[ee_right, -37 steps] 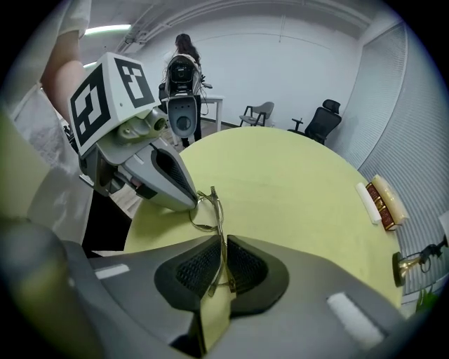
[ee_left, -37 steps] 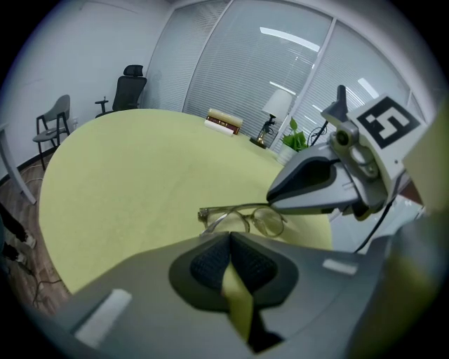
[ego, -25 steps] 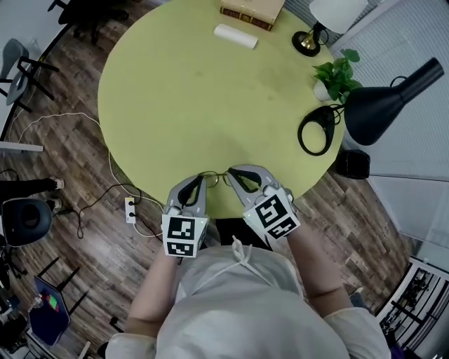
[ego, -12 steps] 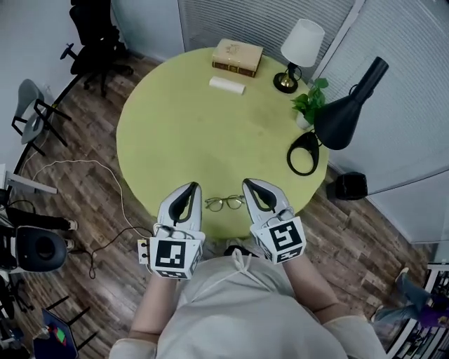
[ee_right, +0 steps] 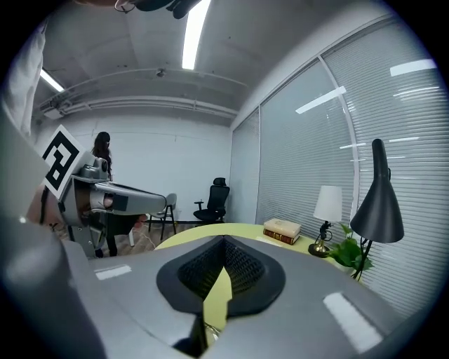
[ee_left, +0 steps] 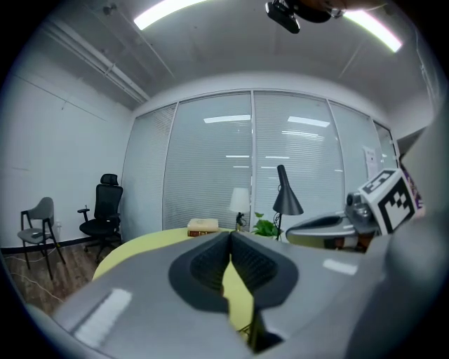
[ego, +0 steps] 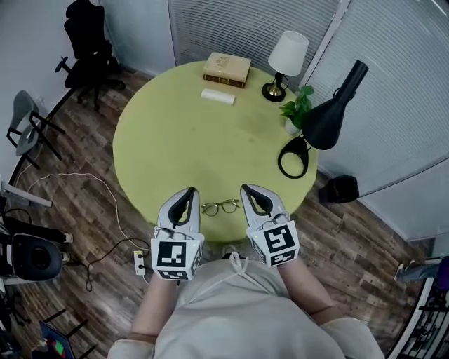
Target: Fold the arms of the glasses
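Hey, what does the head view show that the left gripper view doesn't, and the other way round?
Only the head view: thin wire-framed glasses plainly lying on the round yellow-green table between the left gripper and right gripper, and the person's pale shirt. Only the left gripper view: ceiling strip lights, and that gripper's dark ribbed pads meeting at their tips, nothing between. Both: that table, tan book, white-shaded lamp, black cone-shaded lamp, black office chair.

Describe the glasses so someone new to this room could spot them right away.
Find the round yellow-green table. The glasses lie at its near edge, by the person. Thin wire frames, alone there; everything else sits farther back.
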{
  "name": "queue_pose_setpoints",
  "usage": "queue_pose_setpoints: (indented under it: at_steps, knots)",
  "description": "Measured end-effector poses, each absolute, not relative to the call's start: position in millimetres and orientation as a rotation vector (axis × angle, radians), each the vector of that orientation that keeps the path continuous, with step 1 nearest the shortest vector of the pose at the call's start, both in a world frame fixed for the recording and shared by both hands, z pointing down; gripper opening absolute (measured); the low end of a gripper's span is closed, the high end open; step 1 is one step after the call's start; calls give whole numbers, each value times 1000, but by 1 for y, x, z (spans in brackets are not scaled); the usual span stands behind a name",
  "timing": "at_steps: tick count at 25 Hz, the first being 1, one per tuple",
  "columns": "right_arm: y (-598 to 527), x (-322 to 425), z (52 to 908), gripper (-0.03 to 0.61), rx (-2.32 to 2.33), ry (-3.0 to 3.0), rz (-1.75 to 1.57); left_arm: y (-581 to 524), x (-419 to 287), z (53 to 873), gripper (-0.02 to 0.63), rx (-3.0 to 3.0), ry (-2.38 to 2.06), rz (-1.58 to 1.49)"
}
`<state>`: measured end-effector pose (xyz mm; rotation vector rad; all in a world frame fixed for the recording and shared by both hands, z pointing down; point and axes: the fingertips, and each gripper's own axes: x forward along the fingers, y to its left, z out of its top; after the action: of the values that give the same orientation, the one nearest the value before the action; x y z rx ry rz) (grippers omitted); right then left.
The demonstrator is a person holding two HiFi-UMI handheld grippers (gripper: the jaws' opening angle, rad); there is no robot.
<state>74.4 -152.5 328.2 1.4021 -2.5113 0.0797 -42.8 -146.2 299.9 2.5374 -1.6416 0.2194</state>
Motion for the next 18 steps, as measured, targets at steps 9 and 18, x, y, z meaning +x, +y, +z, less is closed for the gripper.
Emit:
queue_pose_setpoints:
  at_steps: [9,18]
  knots:
    - [-147,70,331,-2,1395,-2474,70,-140,-33,303,6,2562,-1571,224]
    - [-147,69,338,0,1382,-2465,93,-144,-39,309,6,2536,-1582,231]
